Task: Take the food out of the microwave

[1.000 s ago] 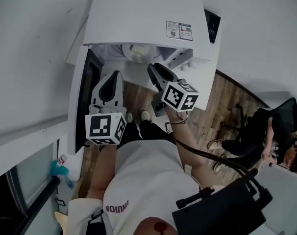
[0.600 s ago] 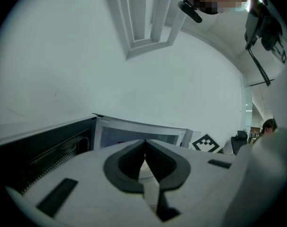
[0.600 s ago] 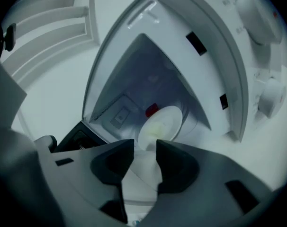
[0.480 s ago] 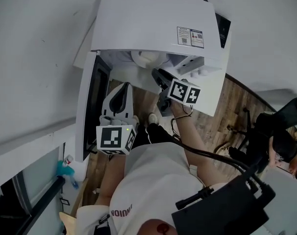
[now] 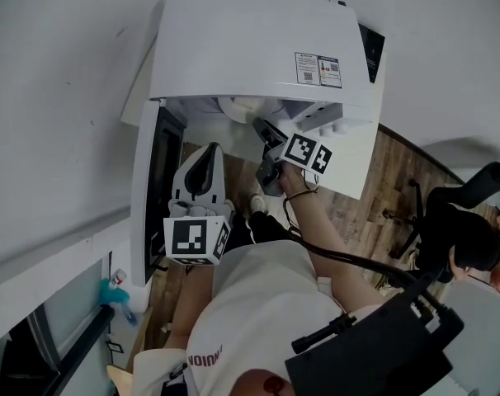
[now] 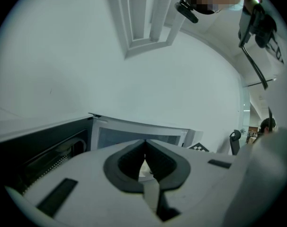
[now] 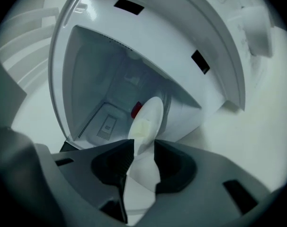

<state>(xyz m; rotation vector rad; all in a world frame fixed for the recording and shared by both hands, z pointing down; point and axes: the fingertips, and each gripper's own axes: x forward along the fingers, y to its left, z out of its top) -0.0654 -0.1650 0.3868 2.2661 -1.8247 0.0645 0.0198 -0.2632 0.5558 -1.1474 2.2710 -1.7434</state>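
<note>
The white microwave (image 5: pixel 258 48) stands with its door (image 5: pixel 151 188) swung open to the left. Inside lies a white plate (image 5: pixel 242 106) with pale yellow food (image 7: pixel 142 126) on it. My right gripper (image 5: pixel 260 128) reaches into the opening. In the right gripper view its jaws stand wide on either side of the plate's rim (image 7: pixel 148 117), and I see no pad pressing on it. A small red thing (image 7: pixel 136 109) shows behind the plate. My left gripper (image 5: pixel 207 151) hangs in front of the door, shut and empty, its tips meeting (image 6: pixel 144 143).
The microwave sits against a white wall. The dark inner side of the door (image 6: pixel 44 150) is close on the left gripper's left. A person sits on an office chair (image 5: pixel 473 246) on the wooden floor (image 5: pixel 374 180). A blue-capped bottle (image 5: pixel 118 291) stands low left.
My right gripper has sunk, rolled and pushed further into the microwave's opening, towards the plate. The left gripper has stayed where it was.
</note>
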